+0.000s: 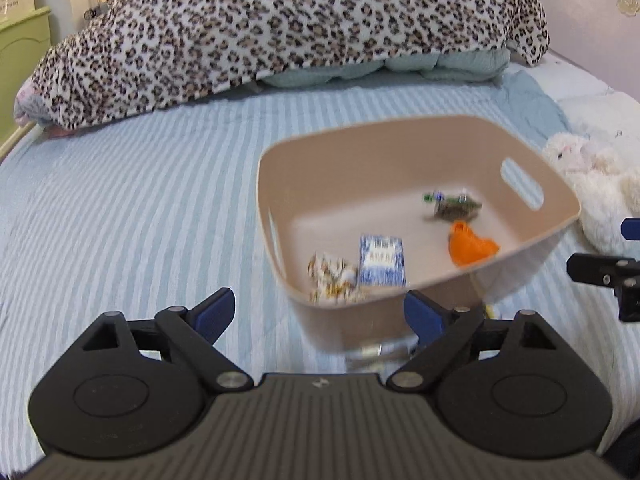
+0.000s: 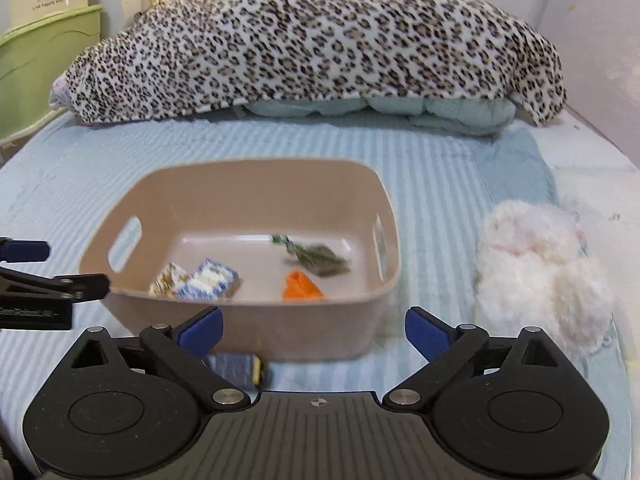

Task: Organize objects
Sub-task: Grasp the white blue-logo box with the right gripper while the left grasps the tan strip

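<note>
A beige bin (image 1: 380, 156) (image 2: 248, 200) with handle slots sits on the striped bed. Inside lie a blue-and-white box (image 1: 380, 262) (image 2: 208, 280), a yellow-and-white packet (image 1: 332, 276) (image 2: 168, 280), an orange piece (image 1: 470, 246) (image 2: 300, 286) and a dark green packet (image 1: 452, 204) (image 2: 316, 258). My left gripper (image 1: 320, 312) hovers open at the bin's near left corner, with nothing between its fingers. My right gripper (image 2: 314, 328) stands open just before the bin's near wall, also holding nothing. A small blue item with a yellow band (image 2: 240, 372) lies on the bed by its left finger.
A white plush toy (image 1: 596, 184) (image 2: 536, 268) lies right of the bin. A leopard-print blanket (image 1: 280, 28) (image 2: 320, 48) is heaped over pillows at the back. Green furniture (image 2: 40, 60) stands beyond the bed's left edge. Striped sheet (image 1: 120, 220) stretches left of the bin.
</note>
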Available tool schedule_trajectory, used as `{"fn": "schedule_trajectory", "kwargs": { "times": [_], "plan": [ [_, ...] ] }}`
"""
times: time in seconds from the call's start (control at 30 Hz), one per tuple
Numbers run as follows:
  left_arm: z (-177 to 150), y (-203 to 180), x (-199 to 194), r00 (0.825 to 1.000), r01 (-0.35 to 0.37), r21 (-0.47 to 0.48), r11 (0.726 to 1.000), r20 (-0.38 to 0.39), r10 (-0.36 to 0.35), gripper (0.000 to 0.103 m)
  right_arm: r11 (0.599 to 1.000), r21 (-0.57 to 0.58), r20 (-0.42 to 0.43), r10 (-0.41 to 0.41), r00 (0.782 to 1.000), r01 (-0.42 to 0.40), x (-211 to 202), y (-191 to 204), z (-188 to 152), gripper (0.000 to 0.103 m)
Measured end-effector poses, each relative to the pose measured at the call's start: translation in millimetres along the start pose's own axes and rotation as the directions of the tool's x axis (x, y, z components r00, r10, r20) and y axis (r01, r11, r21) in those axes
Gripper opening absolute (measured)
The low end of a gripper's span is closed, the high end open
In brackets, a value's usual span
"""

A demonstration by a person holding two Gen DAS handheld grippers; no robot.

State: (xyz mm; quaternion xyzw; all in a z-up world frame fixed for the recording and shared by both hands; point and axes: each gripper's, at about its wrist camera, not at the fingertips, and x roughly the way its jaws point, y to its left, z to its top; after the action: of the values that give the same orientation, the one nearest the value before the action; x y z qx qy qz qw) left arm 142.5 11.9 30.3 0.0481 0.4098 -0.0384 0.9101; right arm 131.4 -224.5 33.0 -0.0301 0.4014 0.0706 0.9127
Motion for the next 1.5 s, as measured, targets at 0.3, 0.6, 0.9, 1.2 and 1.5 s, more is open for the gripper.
{"fn": "schedule_trajectory", "kwargs": {
  "times": [0.3, 0.6, 0.9, 1.2, 1.5],
  "plan": [
    [-42.4, 4.4, 25.1, 0.996, 0.015, -0.006, 1.0, -0.086, -0.016, 0.092, 0.999, 0.014, -0.121, -0.032, 0.992, 0.034, 23.2, -1.5, -39.6, 0.1],
    [-58.5, 2.4, 58.3, 0.987, 0.045, -0.037, 0.998, -0.155, -0.051, 0.092, 0.999, 0.021, -0.223, -0.04, 0.974, 0.046, 60.2, 2.1, -64.9, 0.101],
    [-65.0, -10.9, 81.7, 0.985, 0.072, -0.029, 0.997, -0.158, -0.075, 0.092, 0.995, 0.084, -0.288, -0.03, 0.957, 0.056, 93.7, -0.5, -77.0, 0.101],
    [-58.6, -13.3, 92.3, 0.991, 0.079, -0.082, 0.994, -0.101, -0.087, 0.092, 0.994, 0.094, -0.248, -0.036, 0.968, 0.061, 102.2, 6.4, -78.3, 0.102],
    [-59.4, -12.0, 102.7, 0.994, 0.038, -0.125, 0.991, -0.092, -0.05, 0.08, 0.989, 0.134, -0.21, -0.028, 0.977, 0.057, 103.3, 6.0, -77.5, 0.099]
  ]
}}
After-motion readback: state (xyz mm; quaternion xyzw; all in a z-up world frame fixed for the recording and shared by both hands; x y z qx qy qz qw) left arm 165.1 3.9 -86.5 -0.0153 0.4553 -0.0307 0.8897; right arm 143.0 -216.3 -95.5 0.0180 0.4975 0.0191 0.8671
